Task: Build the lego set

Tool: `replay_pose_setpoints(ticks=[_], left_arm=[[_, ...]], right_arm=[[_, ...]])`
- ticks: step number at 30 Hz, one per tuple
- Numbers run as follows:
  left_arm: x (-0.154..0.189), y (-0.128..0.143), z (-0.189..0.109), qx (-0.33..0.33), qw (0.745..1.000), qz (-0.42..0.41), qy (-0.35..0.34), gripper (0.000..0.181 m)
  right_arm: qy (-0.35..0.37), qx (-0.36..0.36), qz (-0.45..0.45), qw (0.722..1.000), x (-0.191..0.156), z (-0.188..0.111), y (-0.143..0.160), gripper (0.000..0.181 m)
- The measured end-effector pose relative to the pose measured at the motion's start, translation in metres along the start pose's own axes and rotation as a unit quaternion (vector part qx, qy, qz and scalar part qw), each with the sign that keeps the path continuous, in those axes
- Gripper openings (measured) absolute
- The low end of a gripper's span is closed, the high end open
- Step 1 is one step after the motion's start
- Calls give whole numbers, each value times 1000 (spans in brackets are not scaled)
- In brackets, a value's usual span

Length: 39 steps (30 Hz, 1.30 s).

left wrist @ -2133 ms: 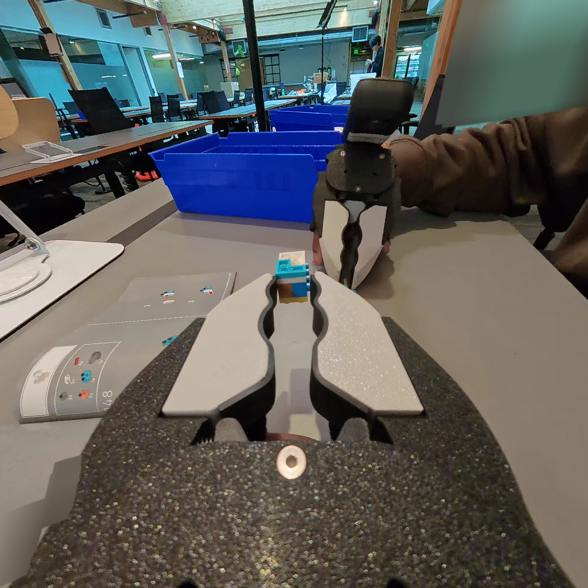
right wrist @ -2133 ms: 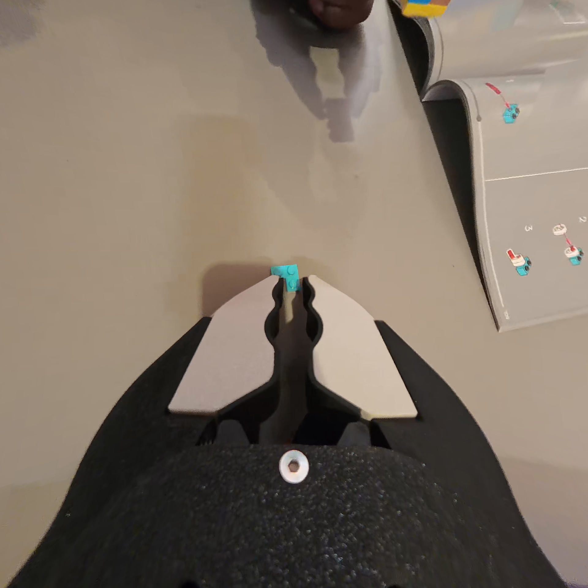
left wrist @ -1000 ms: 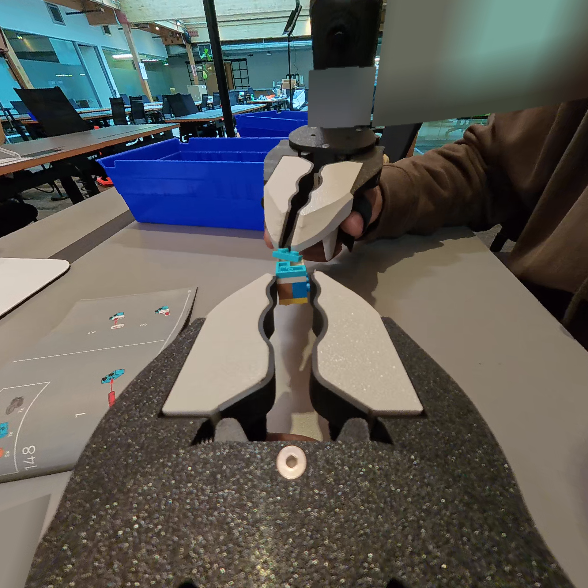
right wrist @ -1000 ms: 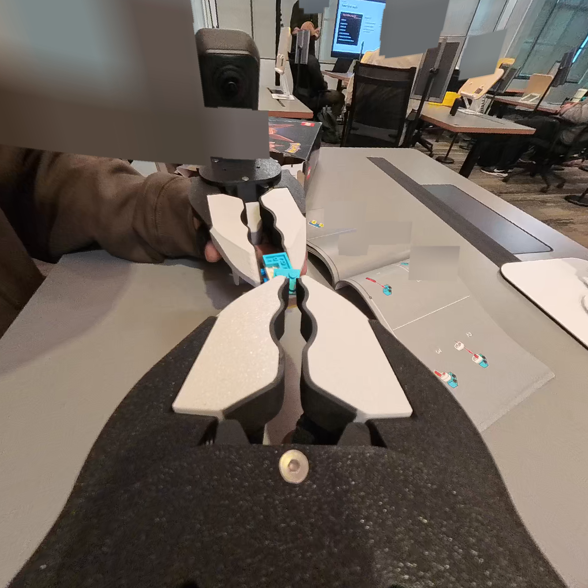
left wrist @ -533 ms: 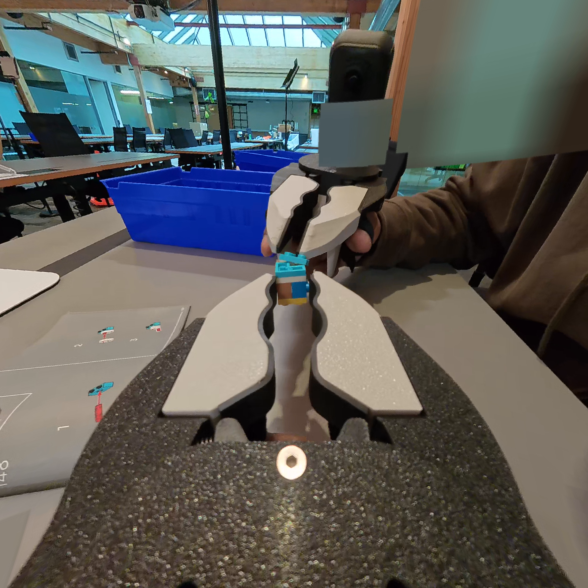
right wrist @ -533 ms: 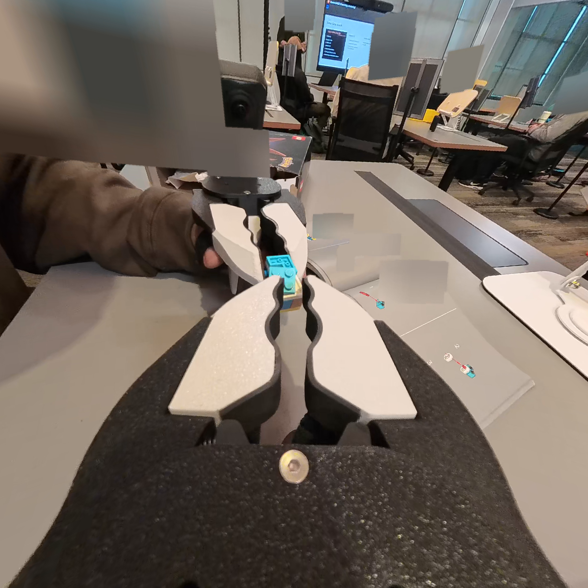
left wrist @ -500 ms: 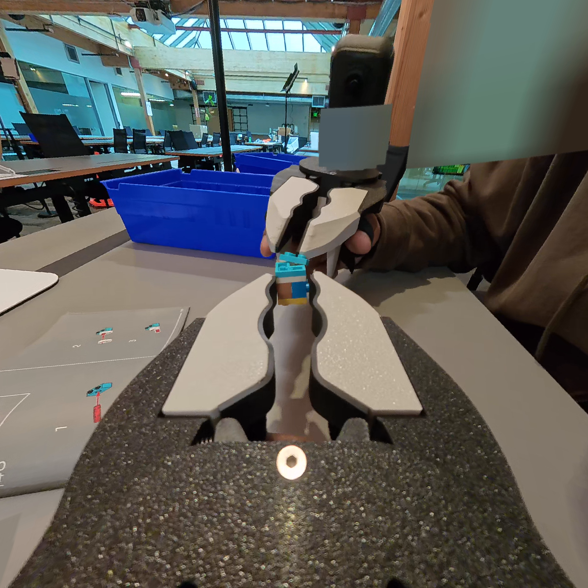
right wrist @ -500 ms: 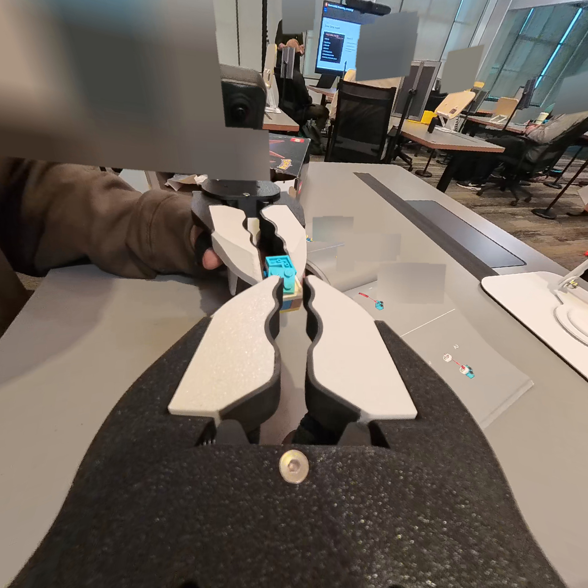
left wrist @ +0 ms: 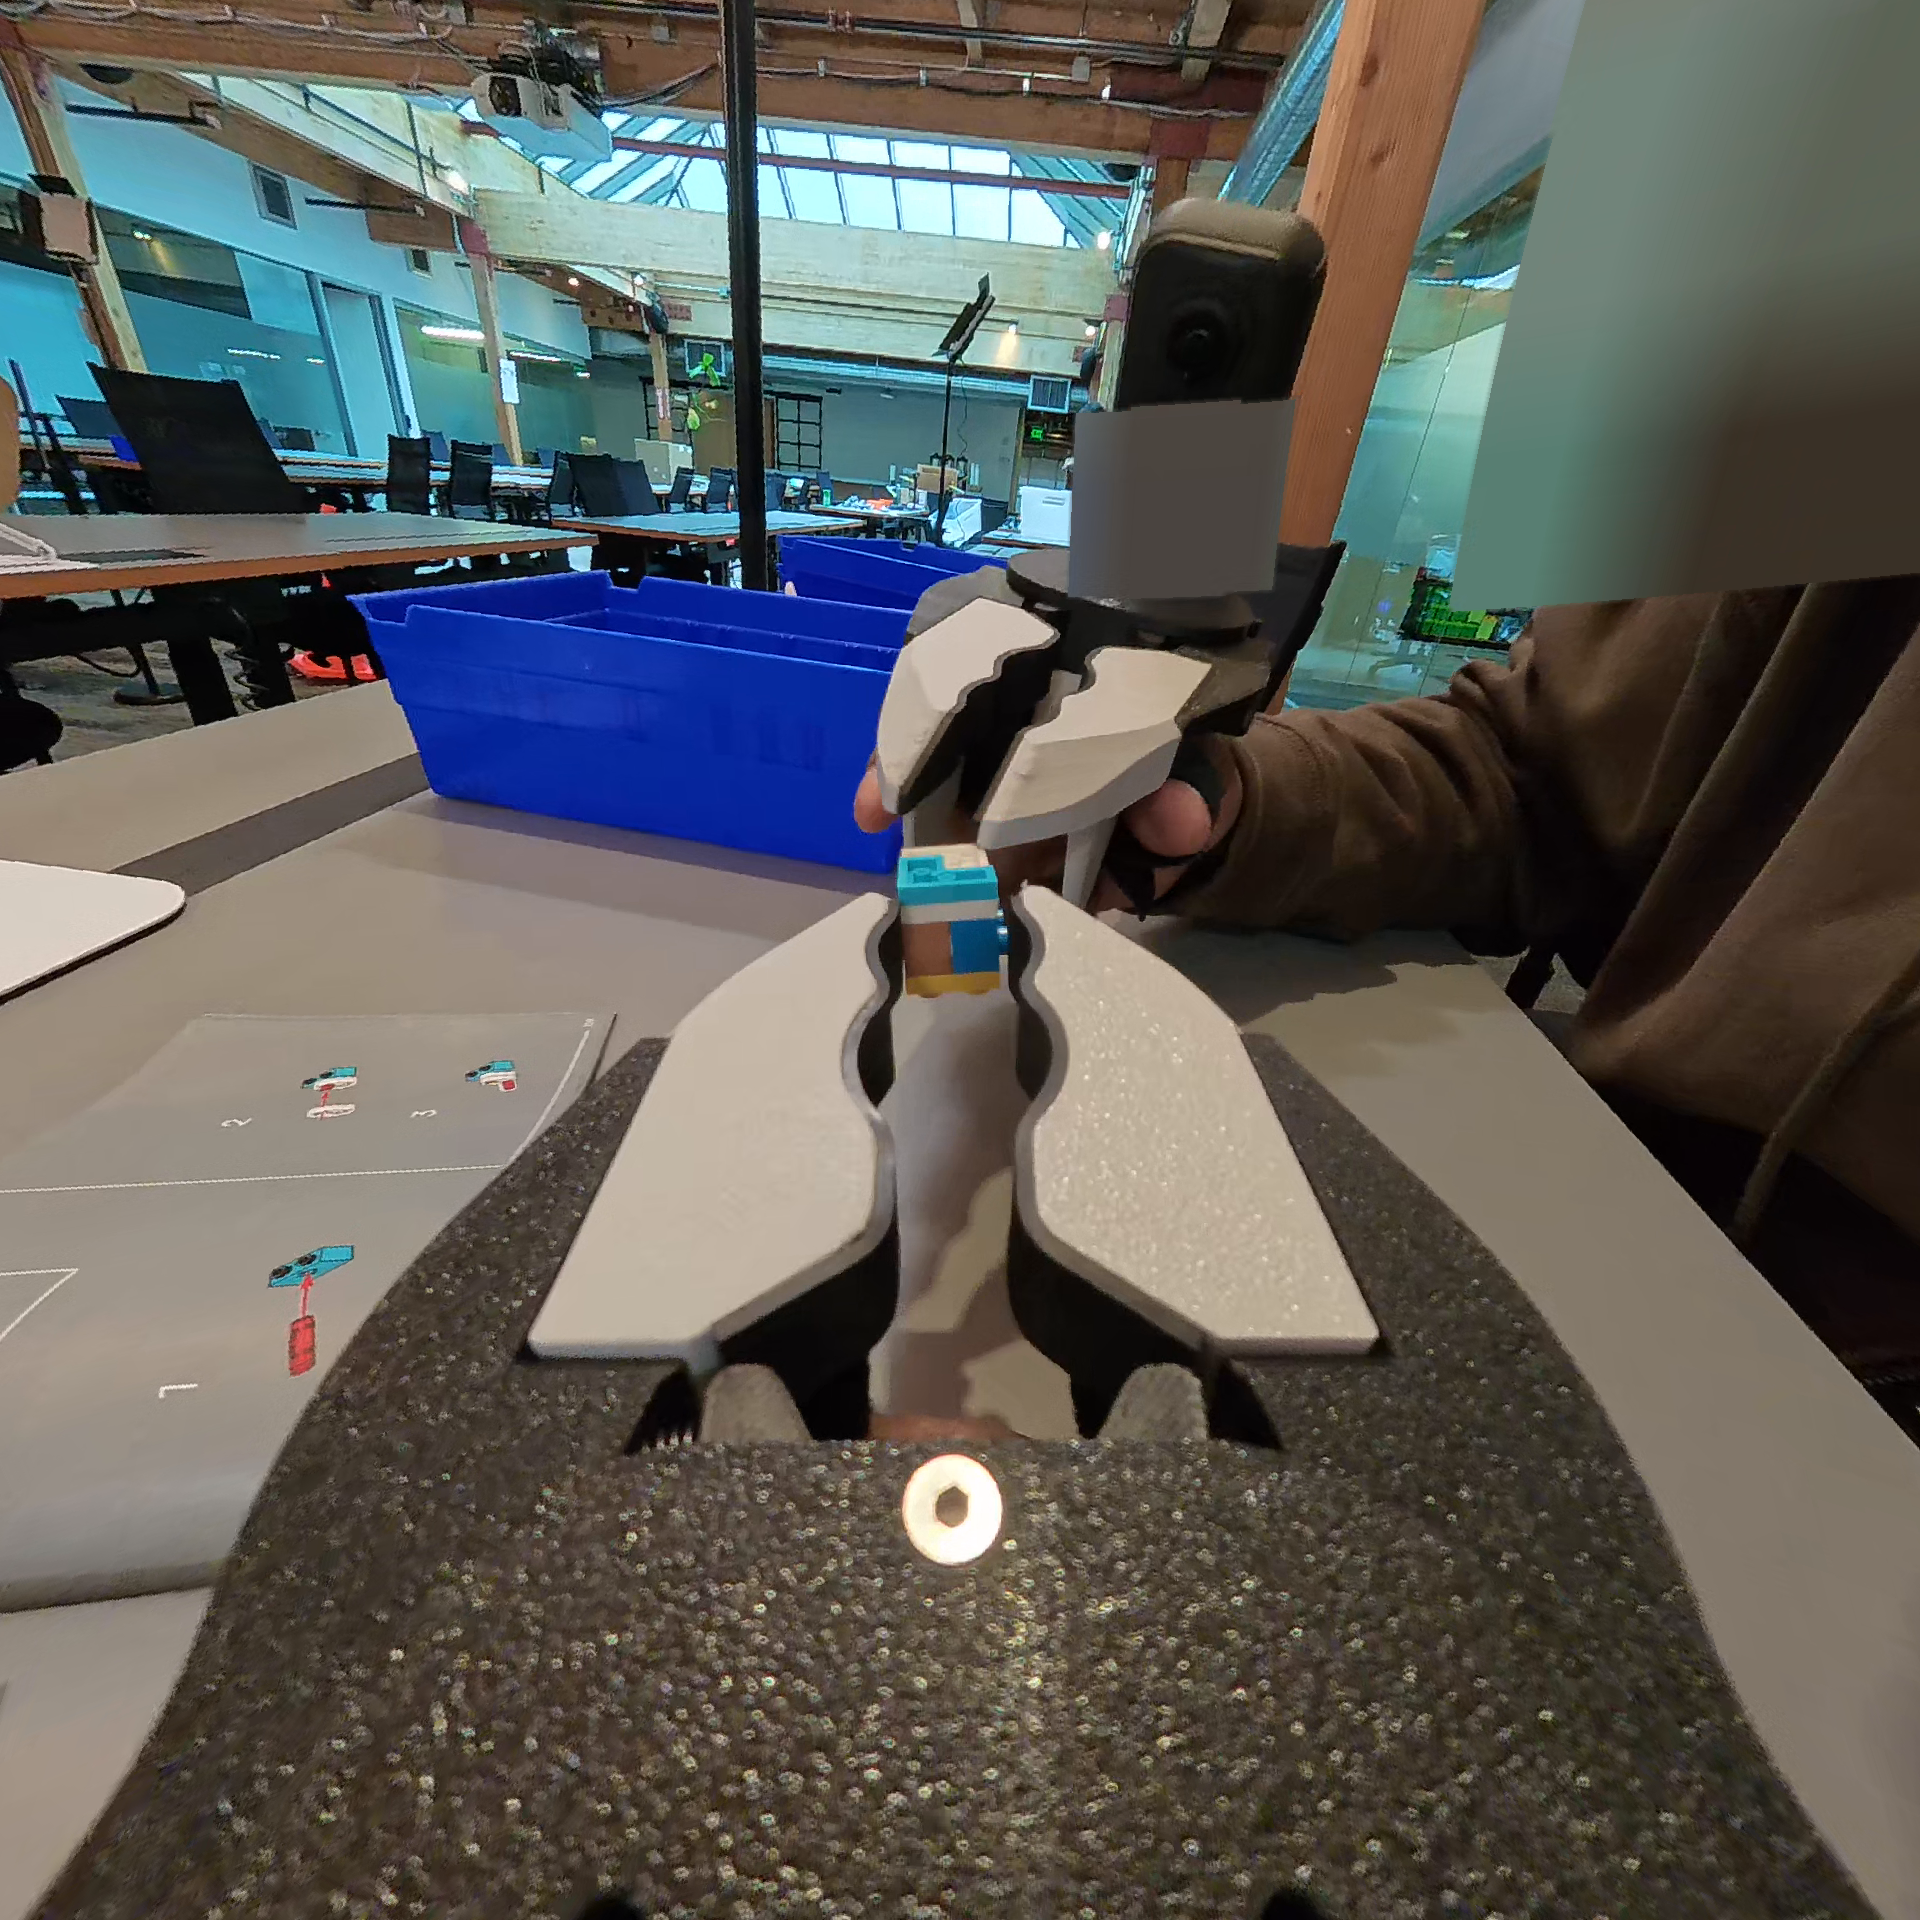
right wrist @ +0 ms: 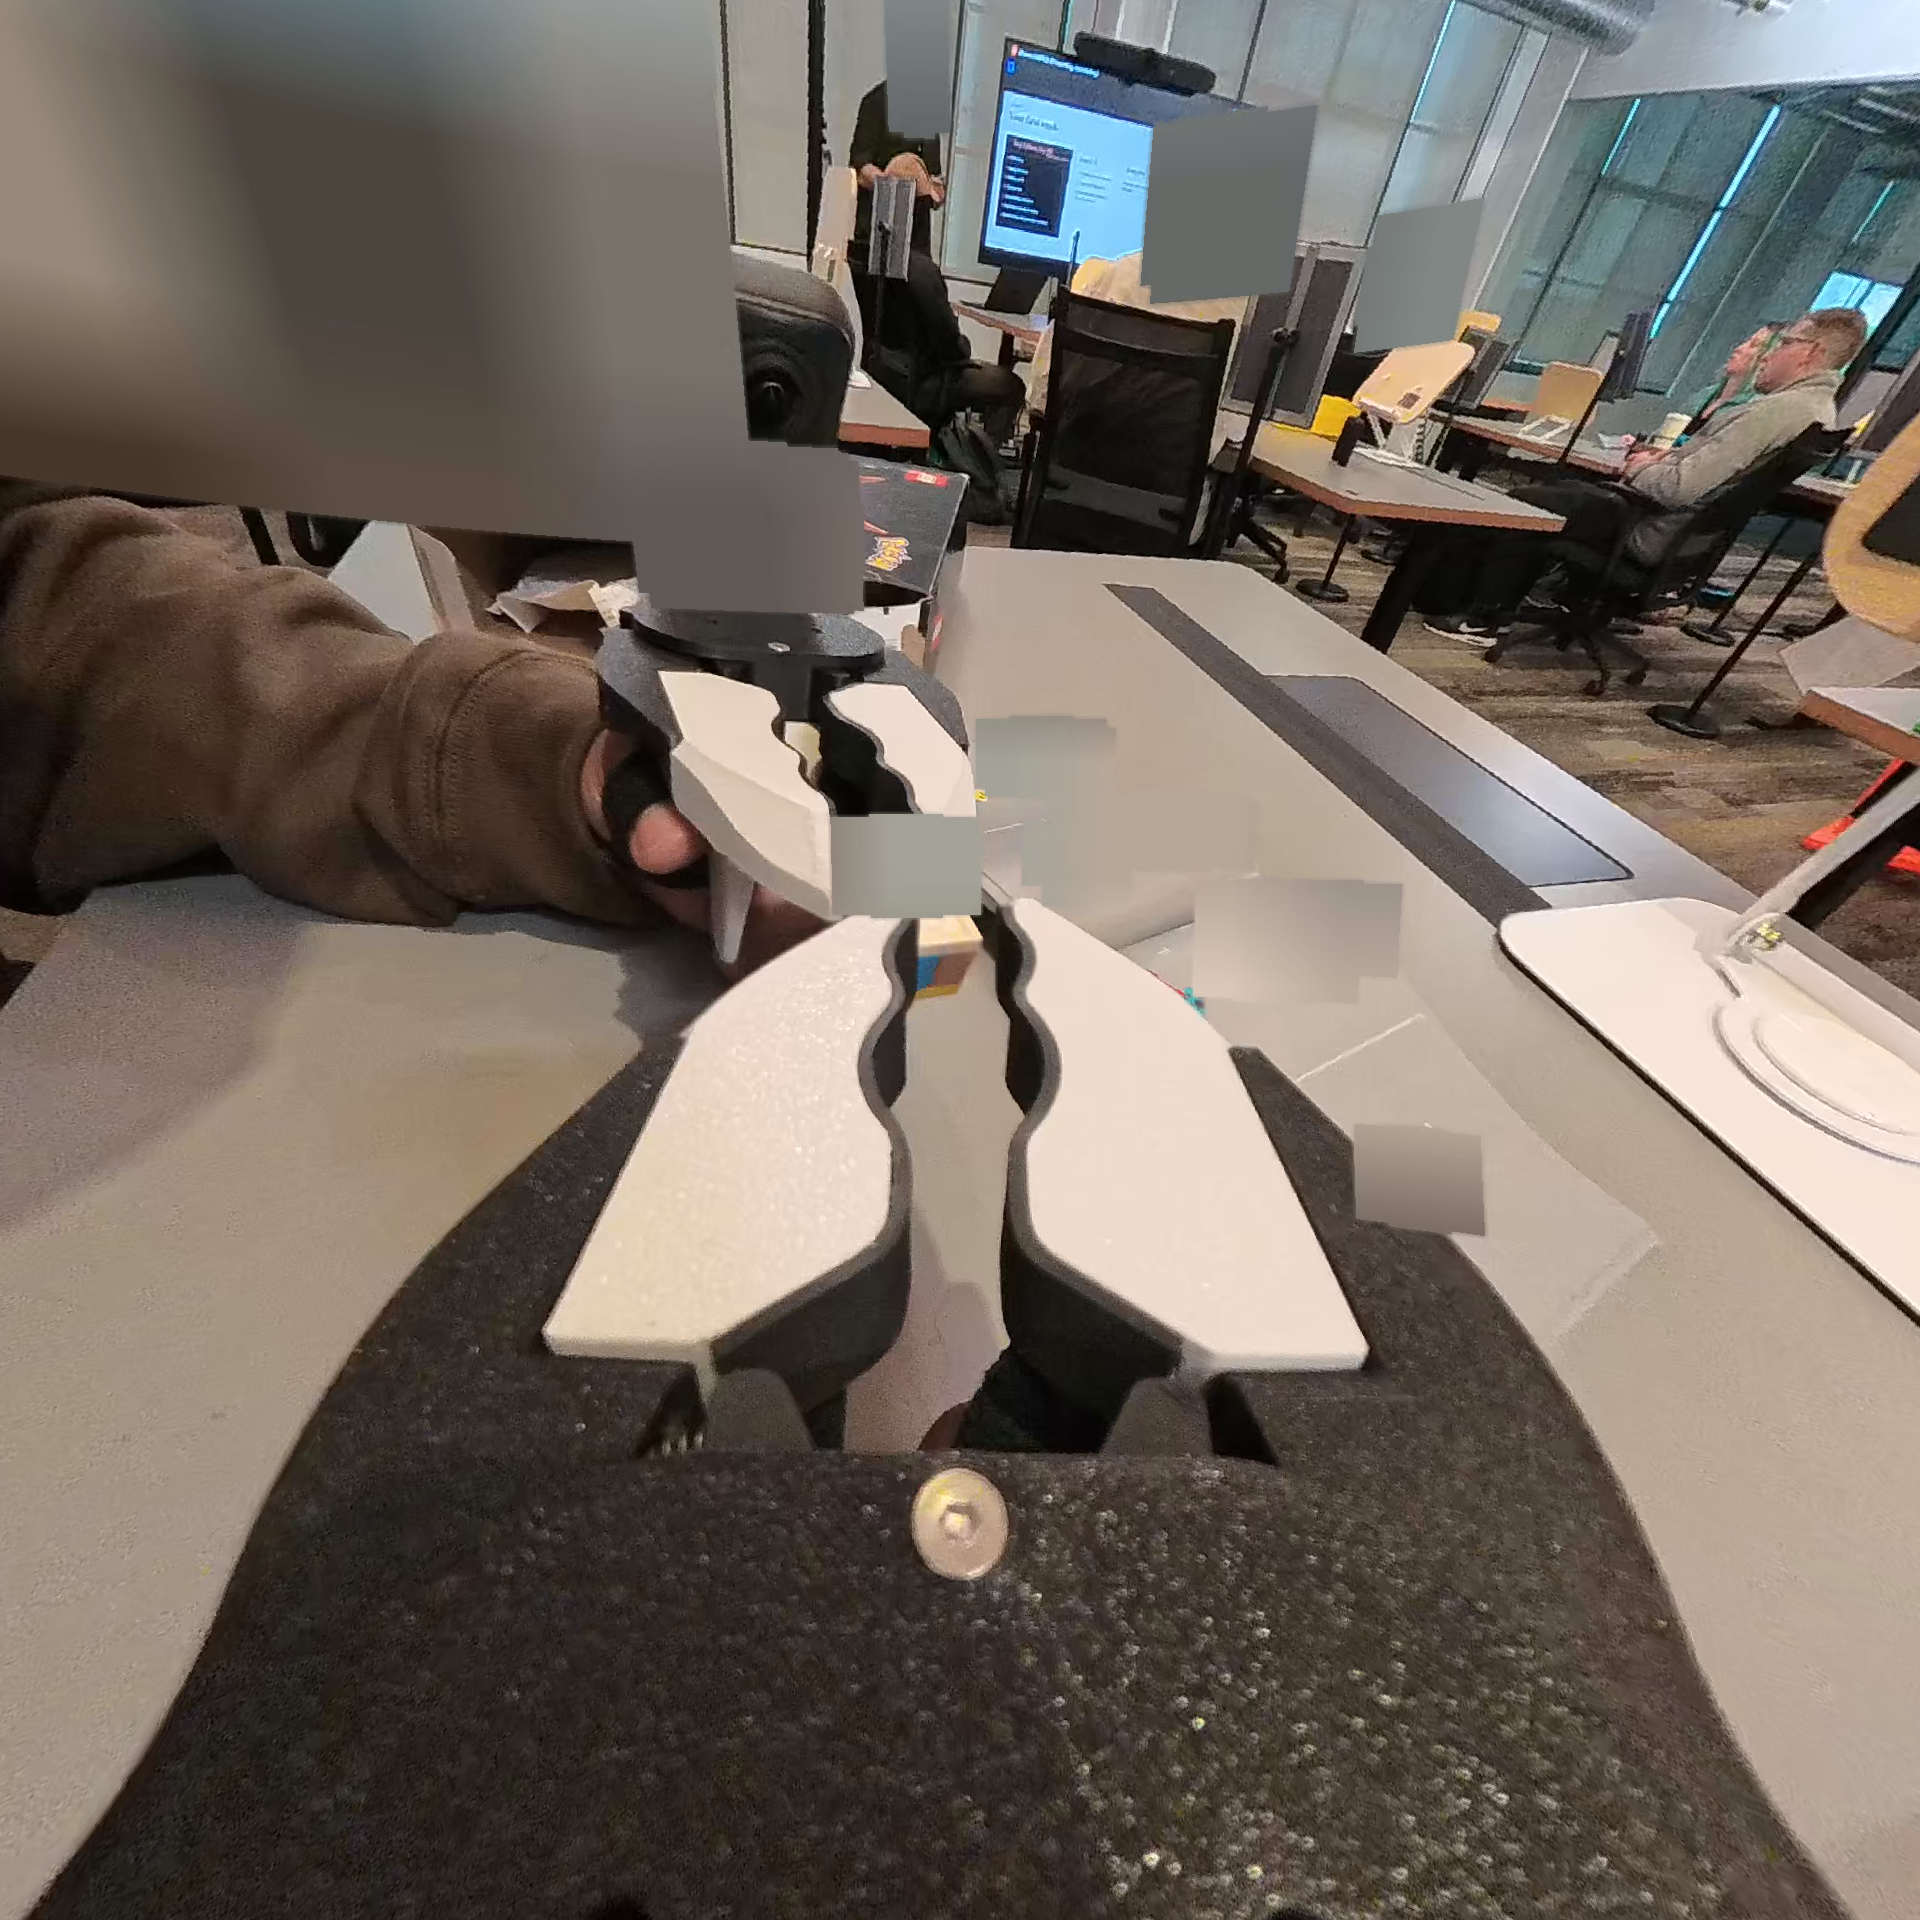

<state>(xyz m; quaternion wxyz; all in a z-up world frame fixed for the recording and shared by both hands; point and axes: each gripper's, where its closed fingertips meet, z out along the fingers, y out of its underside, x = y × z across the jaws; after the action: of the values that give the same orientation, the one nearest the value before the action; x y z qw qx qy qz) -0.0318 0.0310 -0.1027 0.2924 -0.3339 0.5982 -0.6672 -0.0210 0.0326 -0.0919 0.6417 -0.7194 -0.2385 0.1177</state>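
Note:
My left gripper point(left wrist: 951, 914) is shut on a small lego stack point(left wrist: 951, 935) with yellow, brown, blue and white layers, held above the grey table point(left wrist: 1351, 1143). A teal L-shaped plate point(left wrist: 935, 873) sits on top of the stack. My right gripper point(left wrist: 940, 821) faces it from just above and behind, jaws slightly apart and empty. In the right wrist view my right gripper point(right wrist: 953, 920) points at the stack point(right wrist: 940, 966), which shows between its tips. The left gripper's fingers point(right wrist: 748, 800) show beyond; a blur patch hides their tips.
An open instruction booklet point(left wrist: 312, 1143) lies left of the grippers and also shows in the right wrist view point(right wrist: 1351, 1049). A blue bin point(left wrist: 644, 707) stands at the back. A white stand base point(right wrist: 1714, 1018) sits at the table's edge. The person's brown sleeve point(left wrist: 1507, 790) rests on the table. The tips of both grippers are at nearly the same place.
My right gripper lifted the teal plate off the table and brought it onto the stack in my left gripper. It has now let go and drawn slightly back and up.

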Motion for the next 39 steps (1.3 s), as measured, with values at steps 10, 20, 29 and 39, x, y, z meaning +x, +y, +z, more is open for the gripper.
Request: replay_pose_setpoints(ticks=[10, 20, 29, 39], left_arm=[[-17, 0, -10, -6, 999, 8, -44, 19], [-7, 6, -8, -32, 999, 26, -20, 19], [-4, 8, -8, -46, 998, 45, -20, 19], [-11, 2, -14, -42, 997, 58, -38, 19]], right_arm=[[-6, -135, 27, 990, -16, -41, 56, 15], [-104, -284, -30, 953, -79, -15, 109, 21], [-138, -305, -29, 942, -78, 2, 112, 37], [-147, -292, -14, 945, -73, 10, 102, 16]])
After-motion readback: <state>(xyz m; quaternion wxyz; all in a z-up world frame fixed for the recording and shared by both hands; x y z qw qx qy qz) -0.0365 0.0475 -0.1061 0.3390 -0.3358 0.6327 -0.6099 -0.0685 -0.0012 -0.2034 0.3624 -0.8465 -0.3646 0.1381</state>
